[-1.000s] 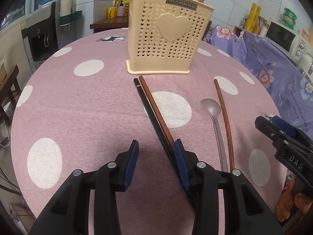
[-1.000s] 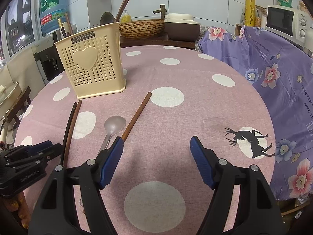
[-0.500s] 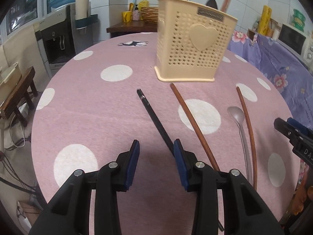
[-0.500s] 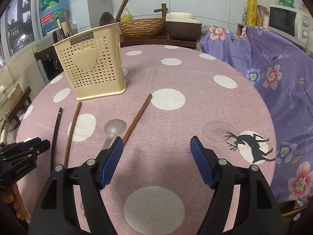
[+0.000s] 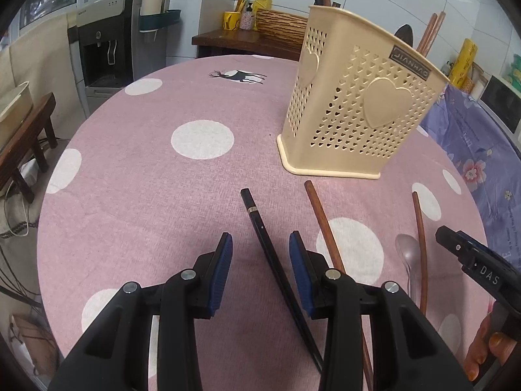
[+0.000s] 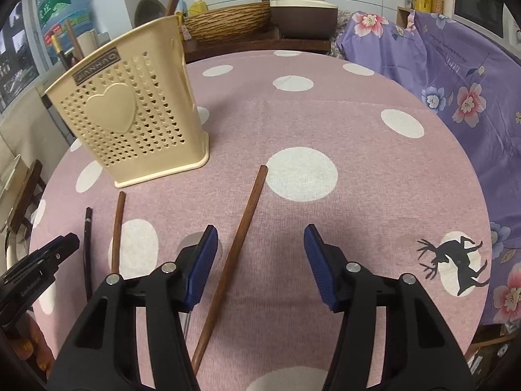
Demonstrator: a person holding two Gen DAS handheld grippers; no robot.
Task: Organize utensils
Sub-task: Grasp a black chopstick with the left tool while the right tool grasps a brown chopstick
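Observation:
A cream perforated utensil holder (image 5: 355, 110) (image 6: 130, 127) stands on the pink dotted table with chopsticks and a spoon in it. On the cloth lie a black chopstick (image 5: 270, 254) (image 6: 87, 247), two brown chopsticks (image 5: 322, 224) (image 5: 420, 244) and a metal spoon (image 5: 407, 257). My left gripper (image 5: 260, 251) is open, its jaws either side of the black chopstick. My right gripper (image 6: 259, 244) is open, and a brown chopstick (image 6: 241, 231) runs between its jaws, close to the left one. The spoon (image 6: 192, 239) is partly hidden behind its left finger.
A purple floral cloth (image 6: 456, 75) covers furniture to the right of the table. A water dispenser (image 5: 104, 42) and a wooden bench (image 5: 26, 130) stand to the left. A sideboard with a woven basket (image 6: 228, 22) lies behind the table.
The left gripper swung left, so the black chopstick now sits between its jaws, apart from the brown one. The right gripper moved forward and left over a brown chopstick.

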